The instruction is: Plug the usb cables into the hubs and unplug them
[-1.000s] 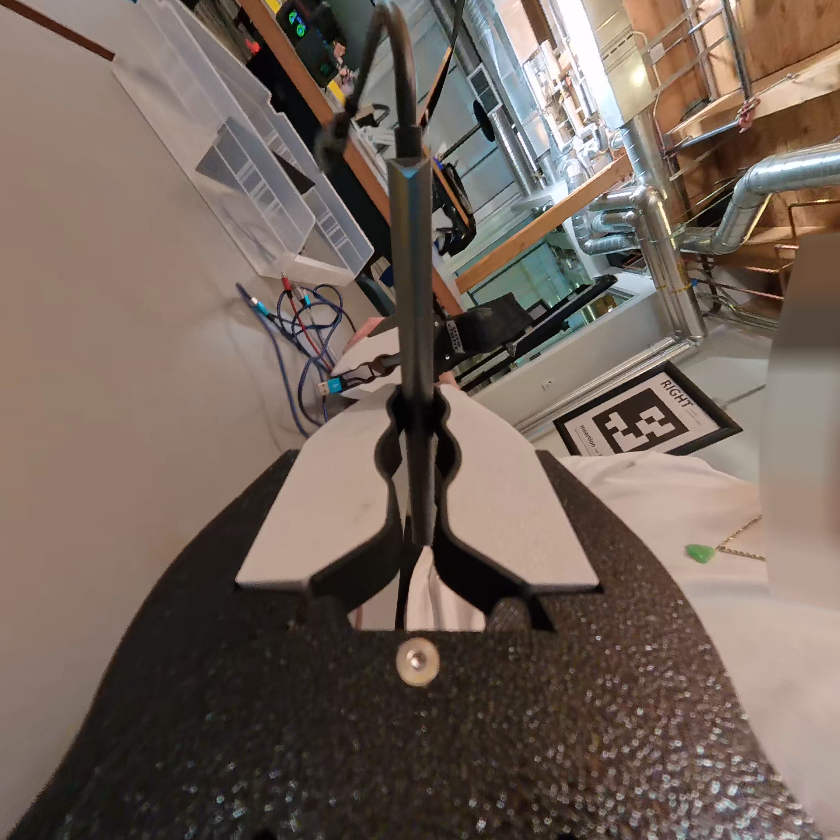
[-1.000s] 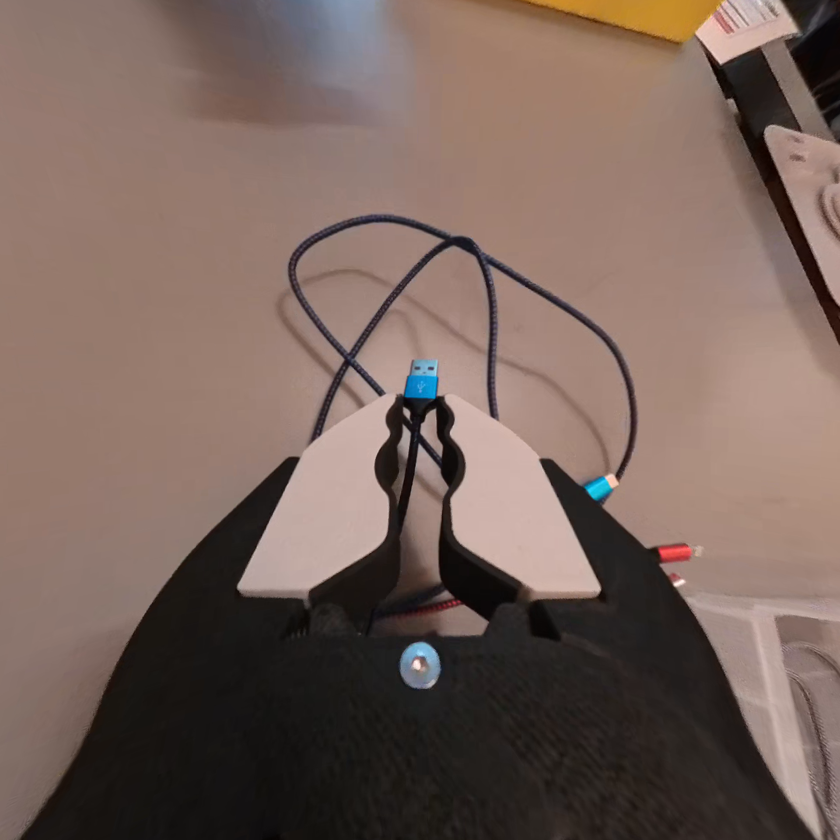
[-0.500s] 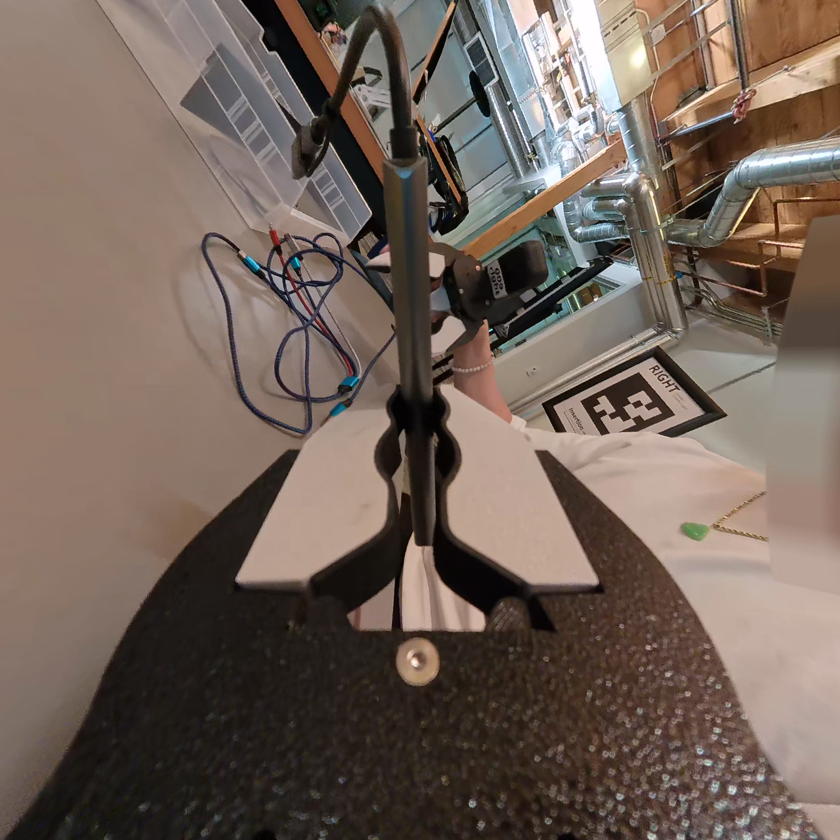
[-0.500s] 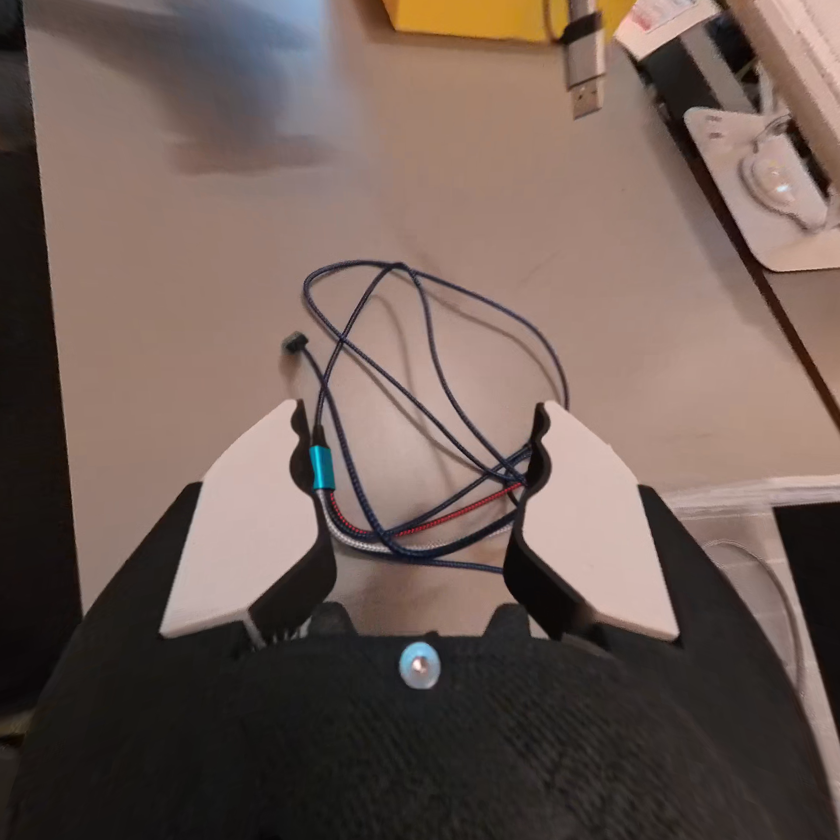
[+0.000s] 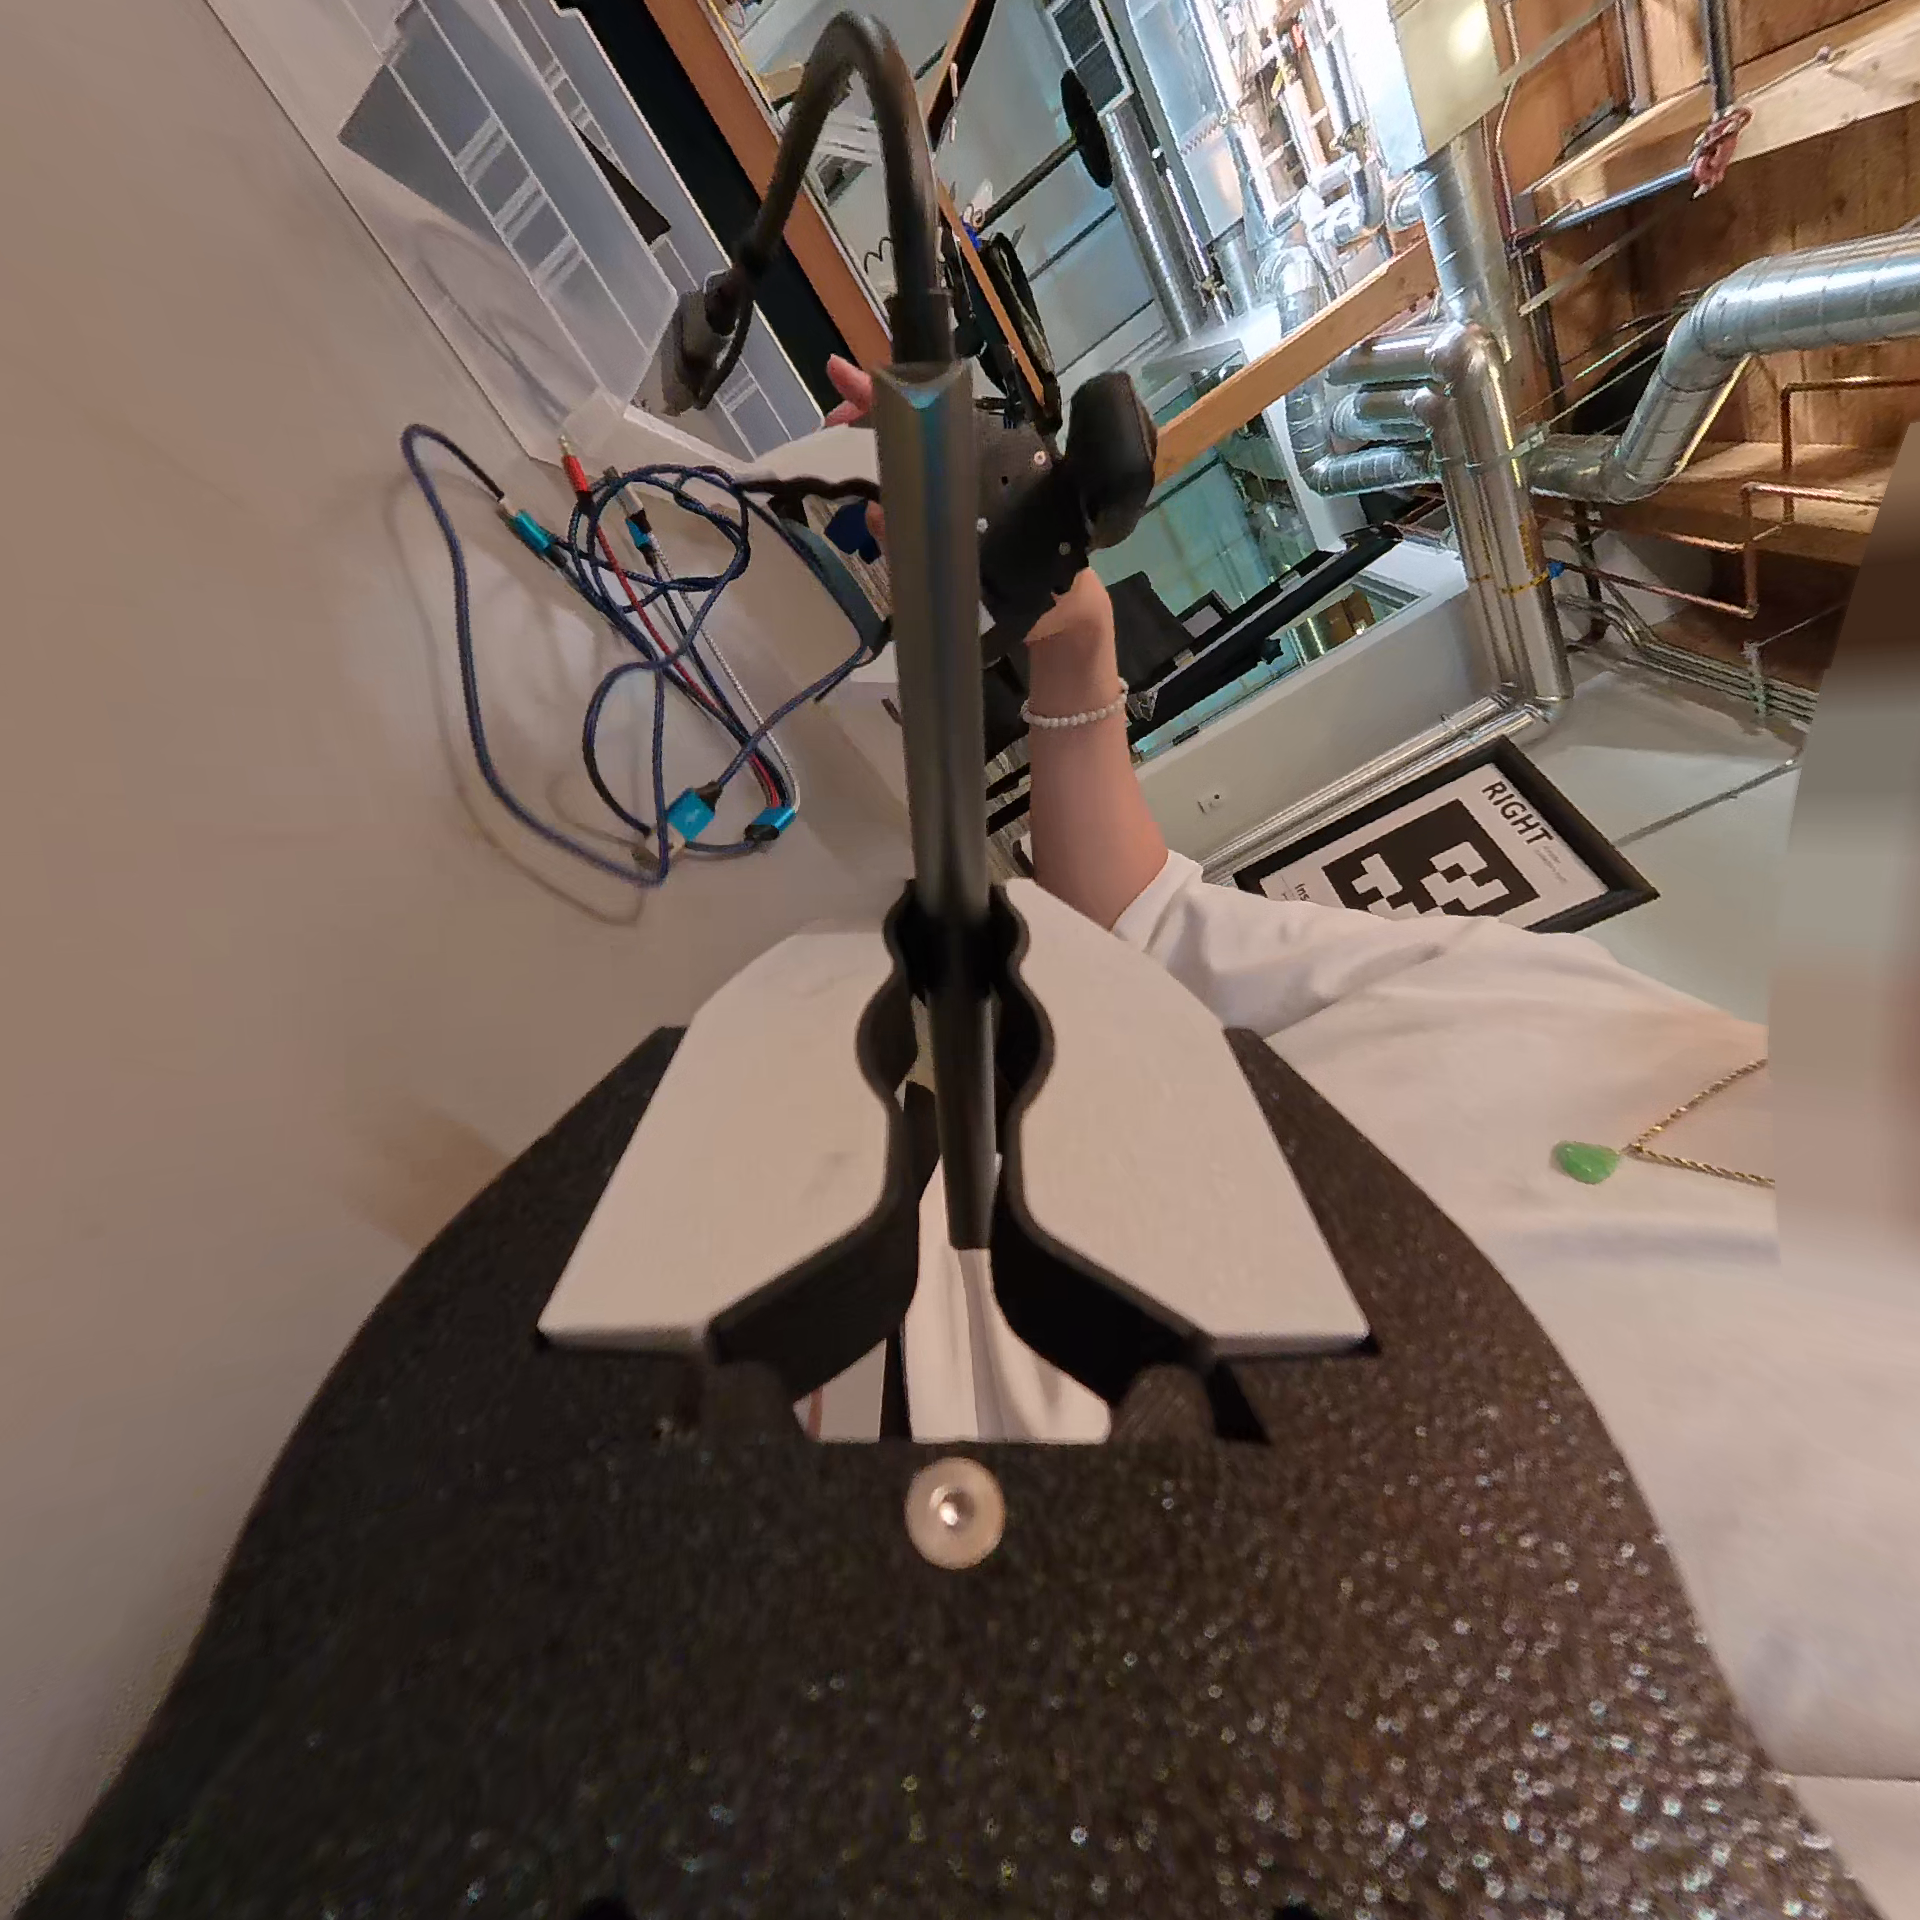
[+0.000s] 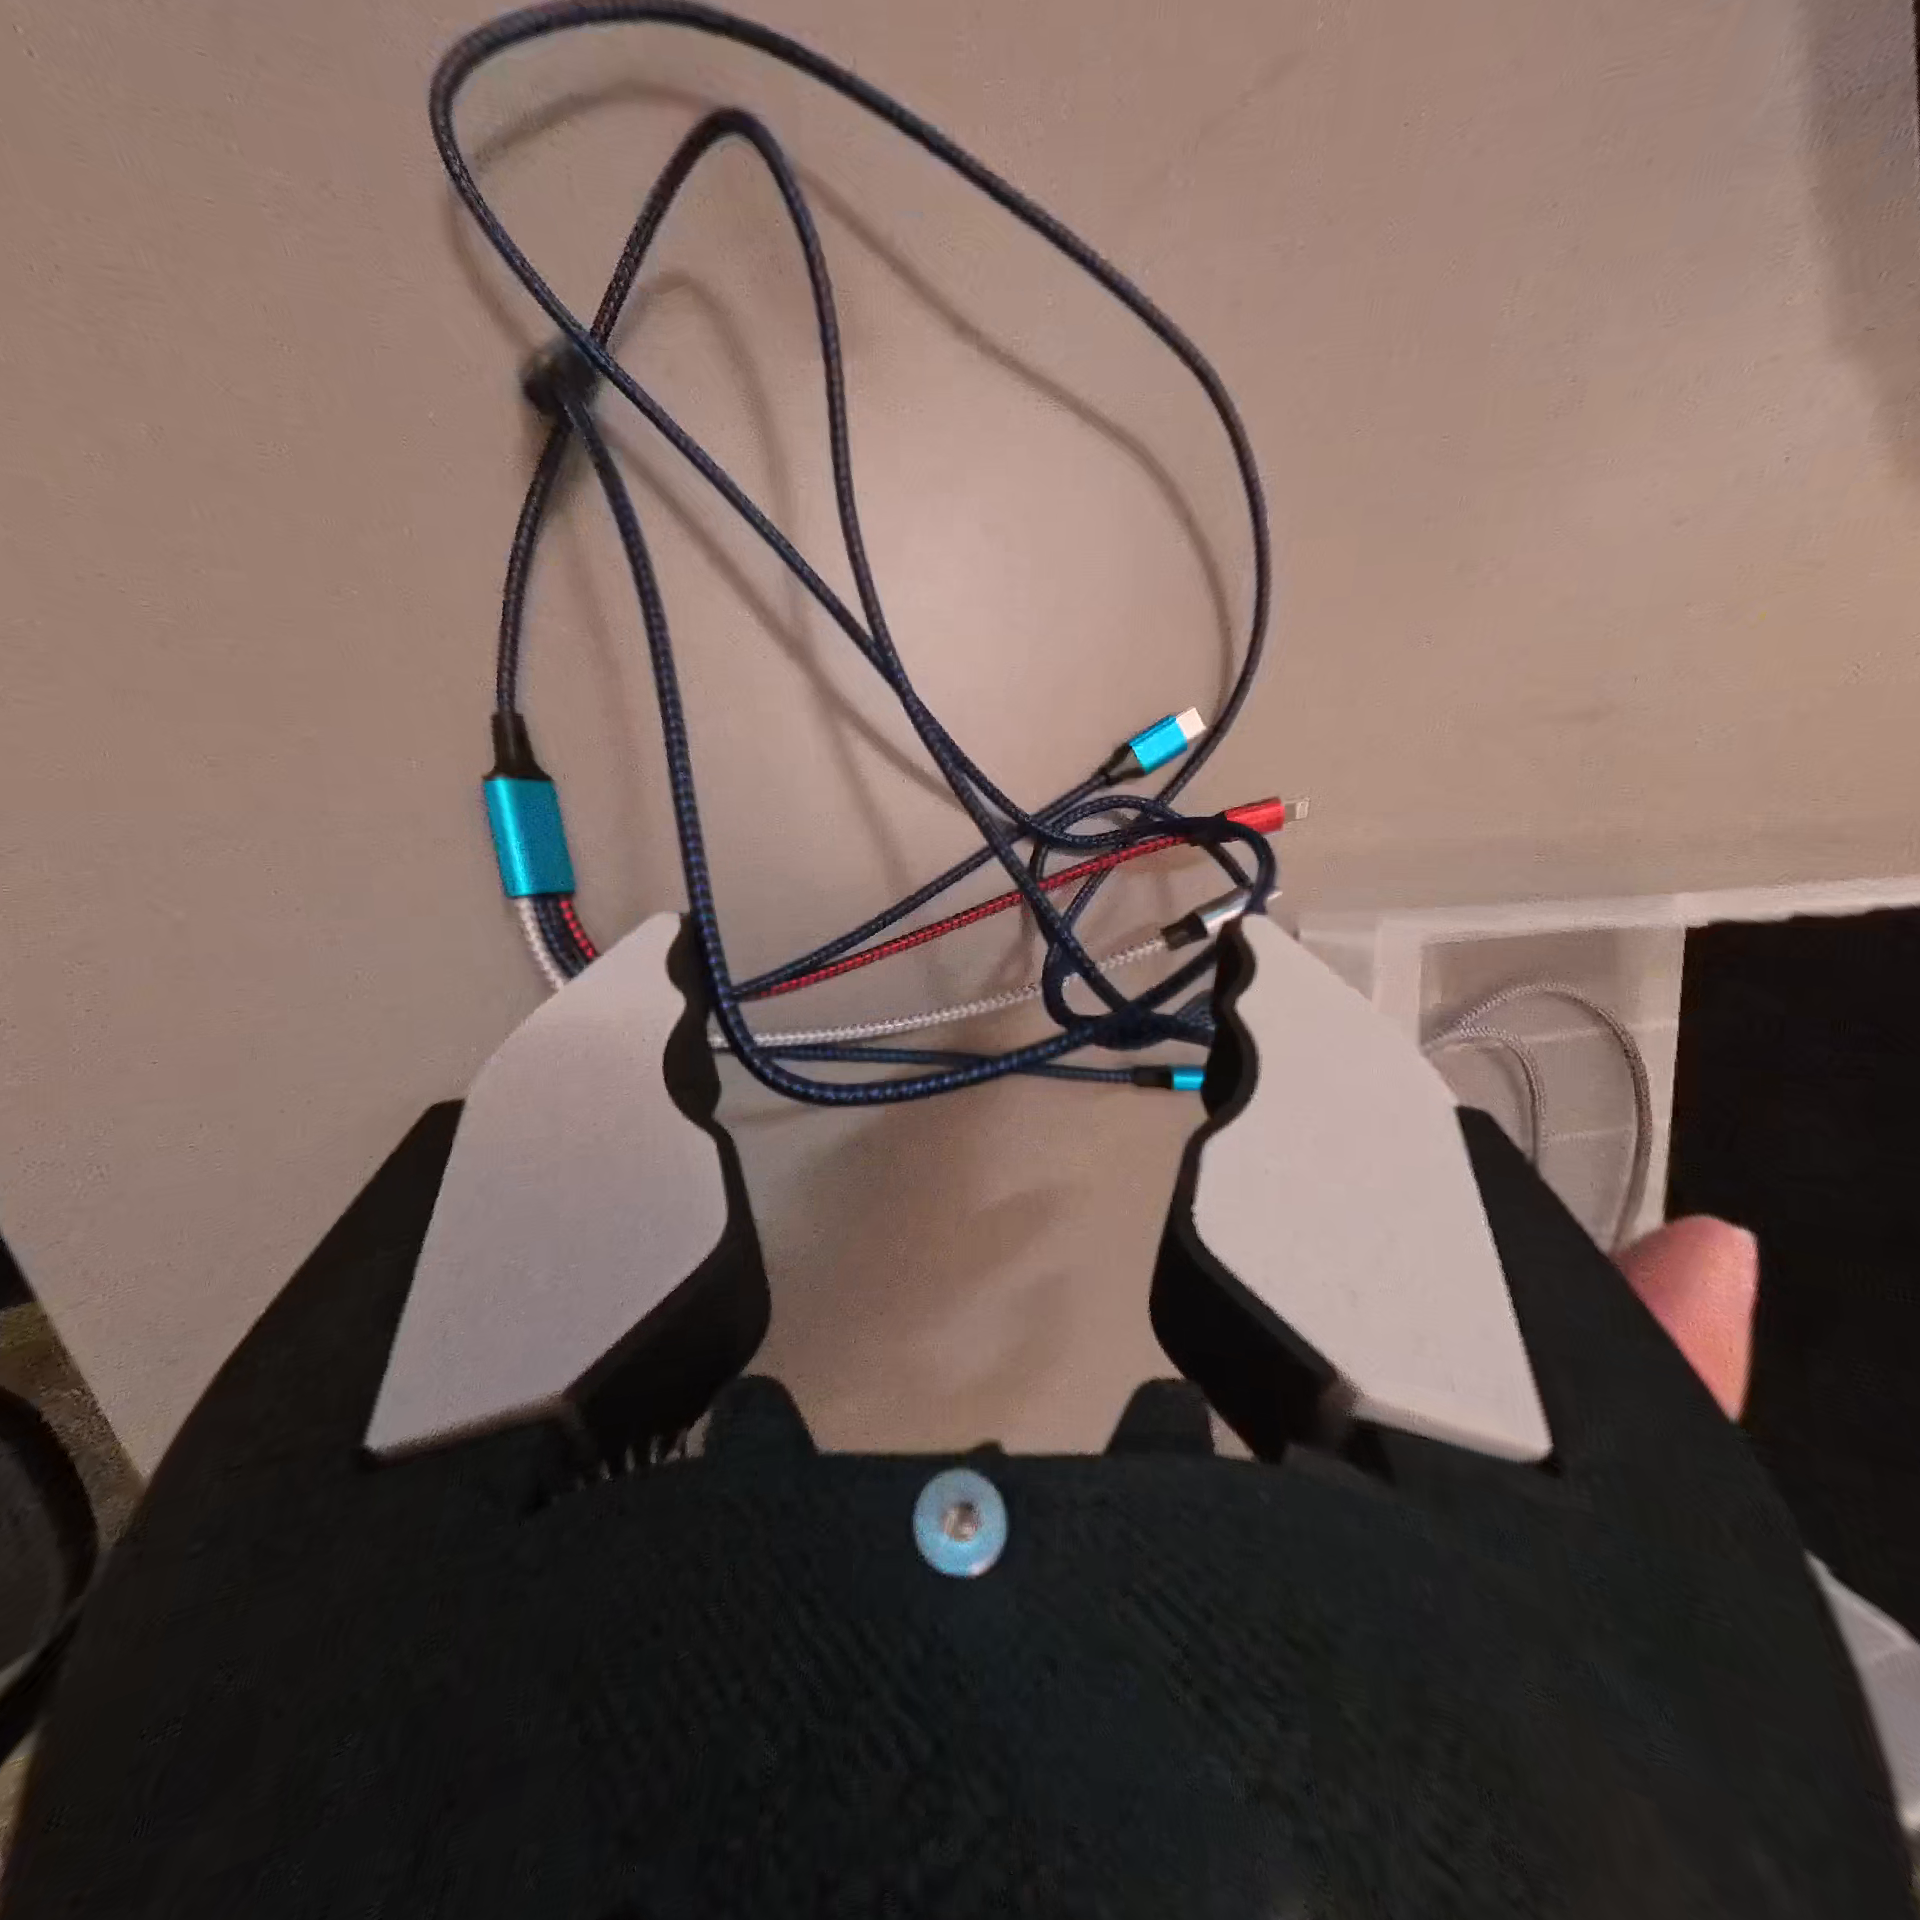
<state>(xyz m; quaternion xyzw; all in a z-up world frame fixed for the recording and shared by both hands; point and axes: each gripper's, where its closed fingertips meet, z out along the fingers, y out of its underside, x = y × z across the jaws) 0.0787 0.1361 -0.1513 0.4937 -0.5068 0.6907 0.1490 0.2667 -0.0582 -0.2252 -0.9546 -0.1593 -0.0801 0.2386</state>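
My left gripper (image 5: 956,935) is shut on a slim dark grey USB hub (image 5: 930,623), held edge-on and pointing away from me. The hub's black cable (image 5: 883,125) arches over its far end and hangs down to the left. My right gripper (image 6: 956,966) is open and empty, just above a tangle of braided USB cables (image 6: 831,582) lying on the beige table (image 6: 1455,520). The tangle has a blue splitter (image 6: 528,836) and blue (image 6: 1162,743), red (image 6: 1262,812) and silver (image 6: 1210,920) connectors. The tangle also shows in the left wrist view (image 5: 644,644), left of the hub.
A clear plastic organiser (image 6: 1538,997) with a grey cable in it stands right of the tangle; it also shows in the left wrist view (image 5: 520,187). A person's forearm (image 5: 1081,769) with a bead bracelet reaches behind the hub. A framed black-and-white marker sign (image 5: 1434,852) lies beyond. The left gripper's tips are roughly 30 cm from the right gripper's. The clear plastic organiser (image 6: 1538,997) is closer to my right gripper, around 15 cm from its tips; the left tips are 45 cm off.
My right gripper was shut on the blue USB plug, then opened and let it go; the cable now lies on the table. My left gripper keeps its hold on the hub.
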